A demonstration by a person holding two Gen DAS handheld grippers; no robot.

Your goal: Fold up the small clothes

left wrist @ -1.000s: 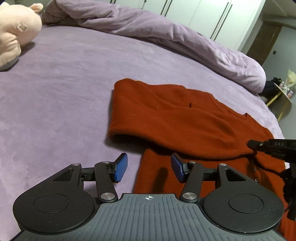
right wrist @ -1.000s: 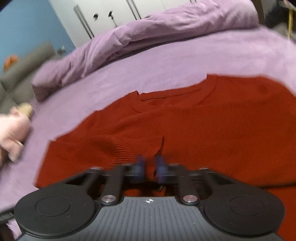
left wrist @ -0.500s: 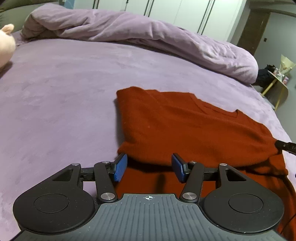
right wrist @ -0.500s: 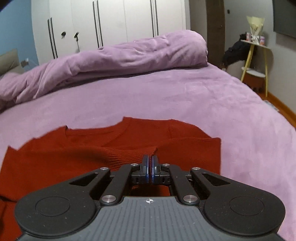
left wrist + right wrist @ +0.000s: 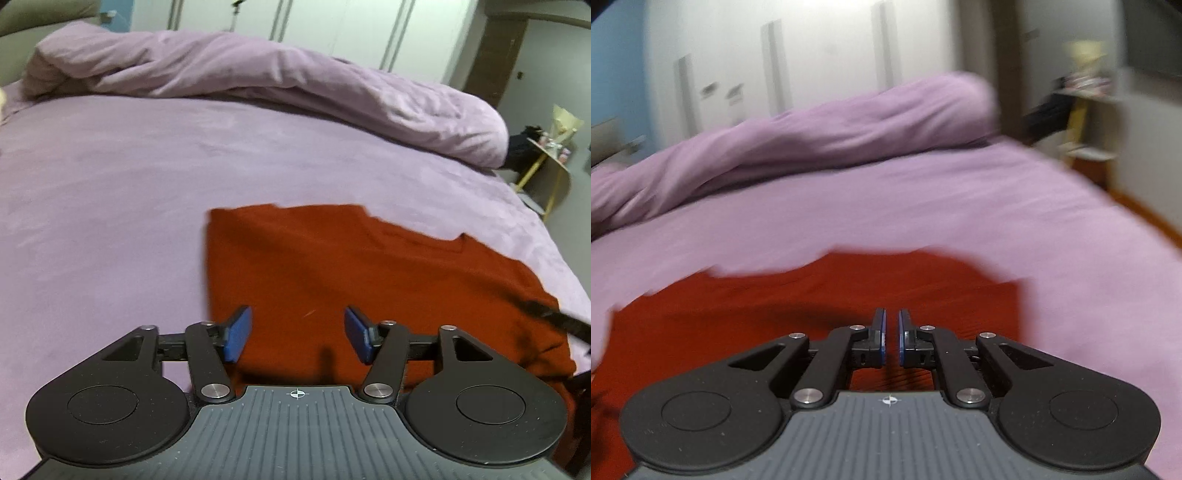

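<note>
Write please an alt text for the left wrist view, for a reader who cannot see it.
The left gripper, its blue-padded jaws open with nothing between them, hovers over a rust-red sweater lying flat on a purple bed. A rumpled purple duvet lies along the far side, before white wardrobe doors.

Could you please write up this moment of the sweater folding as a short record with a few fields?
garment: red sweater, lying flat on the bed, sides folded in
surface: purple bedsheet
background: rolled purple duvet along the far edge
left gripper: jaws wide apart, just been opening, above the sweater's near left part, nothing gripped
right gripper: jaws just been opening to a narrow gap, nothing between them, over the sweater
image quality: right wrist view blurred
</note>
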